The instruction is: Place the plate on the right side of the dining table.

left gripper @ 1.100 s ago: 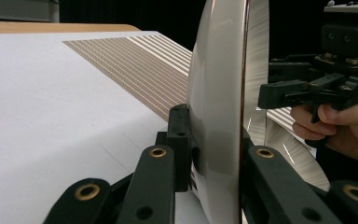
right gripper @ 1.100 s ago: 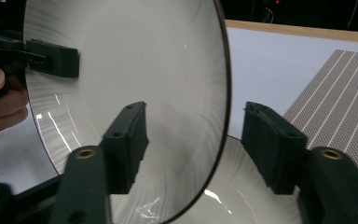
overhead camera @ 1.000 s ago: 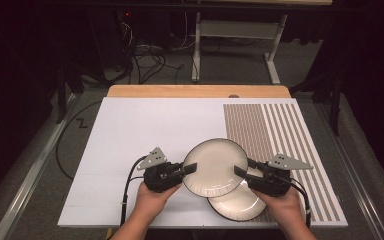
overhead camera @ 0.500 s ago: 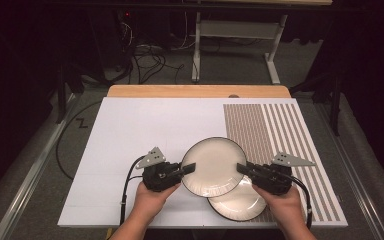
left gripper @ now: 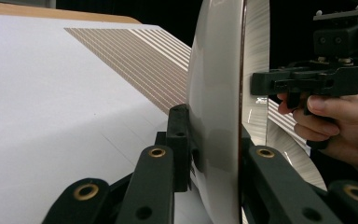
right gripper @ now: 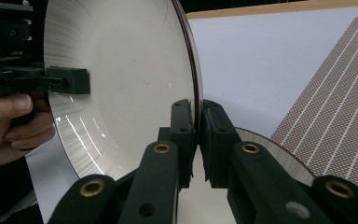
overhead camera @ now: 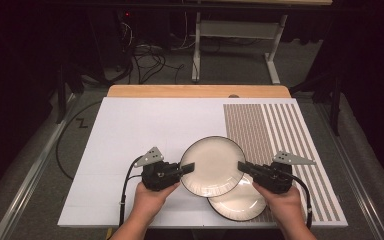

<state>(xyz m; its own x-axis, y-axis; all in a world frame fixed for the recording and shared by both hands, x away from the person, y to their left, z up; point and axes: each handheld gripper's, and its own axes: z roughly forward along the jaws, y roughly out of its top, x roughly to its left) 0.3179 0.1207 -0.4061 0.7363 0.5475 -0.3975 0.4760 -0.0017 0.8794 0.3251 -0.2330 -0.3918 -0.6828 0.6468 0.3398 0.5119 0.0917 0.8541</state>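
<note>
- High view first: you hold the upper plate (overhead camera: 212,166) between both grippers, above the white mat (overhead camera: 130,130) near its front edge.
- Your left gripper (overhead camera: 187,168) is clamped on that plate's left rim, and your left hand (overhead camera: 150,197) wraps the gripper body from below.
- Your right gripper (overhead camera: 244,167) has just been closing its jaws with the plate's right rim between them — it now pinches that rim, with your right hand (overhead camera: 282,202) behind it.
- Under the held plate lies a second plate (overhead camera: 237,202) flat on the mat; the upper one overlaps its far-left part, and its right edge reaches the striped brown panel (overhead camera: 275,135).
- Left gripper view: the upper plate (left gripper: 214,93) stands edge-on between the two black jaws, one pad on its pale underside and the other on its dished face. Across the plate you see the right gripper (left gripper: 261,86) biting the opposite rim, your fingers (left gripper: 326,109) curled under it.
- Right gripper view: the jaws are drawn nearly together on the dark-edged rim of the upper plate (right gripper: 121,84) — only the thin rim sits between the pads. The left gripper (right gripper: 81,80) grips the far rim, and the second plate (right gripper: 279,154) shows low behind the right-hand jaw.
- Beyond the mat runs the table's wooden edge (overhead camera: 195,91).
</note>
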